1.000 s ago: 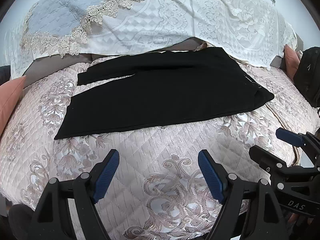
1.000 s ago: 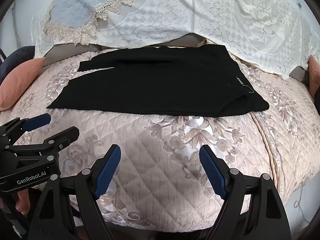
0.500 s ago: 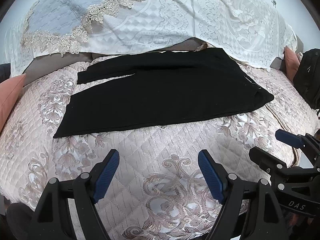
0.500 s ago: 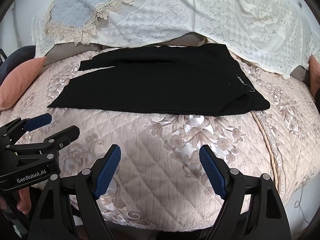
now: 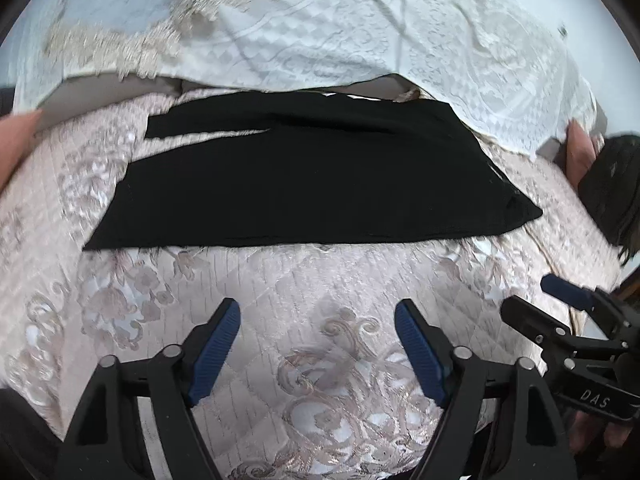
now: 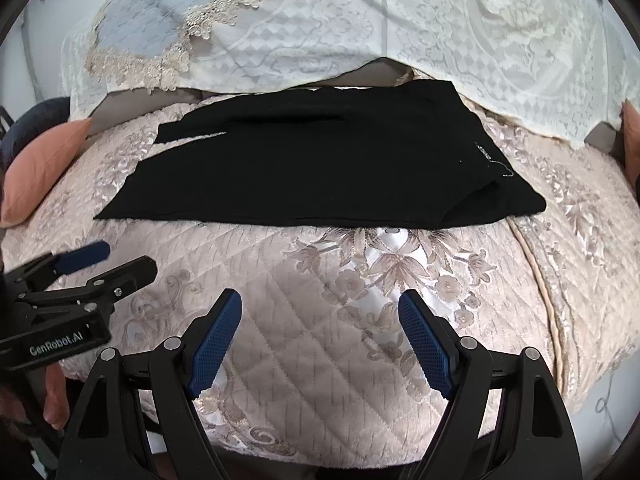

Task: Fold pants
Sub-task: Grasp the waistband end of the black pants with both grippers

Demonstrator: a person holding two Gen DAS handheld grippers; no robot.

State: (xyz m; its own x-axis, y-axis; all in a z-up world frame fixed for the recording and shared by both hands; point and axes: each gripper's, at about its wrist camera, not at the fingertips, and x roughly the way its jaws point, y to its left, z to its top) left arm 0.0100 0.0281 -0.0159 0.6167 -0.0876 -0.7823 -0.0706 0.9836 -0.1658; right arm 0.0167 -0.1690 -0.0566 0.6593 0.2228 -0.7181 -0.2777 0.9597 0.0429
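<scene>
Black pants (image 5: 312,176) lie flat on a pink quilted bed cover (image 5: 320,280), legs pointing left and waist at the right; they also show in the right wrist view (image 6: 320,164), with a small label near the waist. My left gripper (image 5: 318,344) is open and empty, above the cover in front of the pants. My right gripper (image 6: 320,340) is open and empty, also short of the pants' near edge. Each gripper shows in the other's view: the right one (image 5: 560,312), the left one (image 6: 104,260).
A white lace cover (image 6: 360,28) drapes over the headboard behind the pants. A salmon pillow (image 6: 40,168) lies at the left, another (image 5: 580,152) at the right beside a dark bag (image 5: 616,184). The bed's edge falls away at the right (image 6: 560,320).
The left wrist view is now blurred and has shifted toward the pants, which look larger and closer. The right gripper has moved slightly forward. Both stay open.
</scene>
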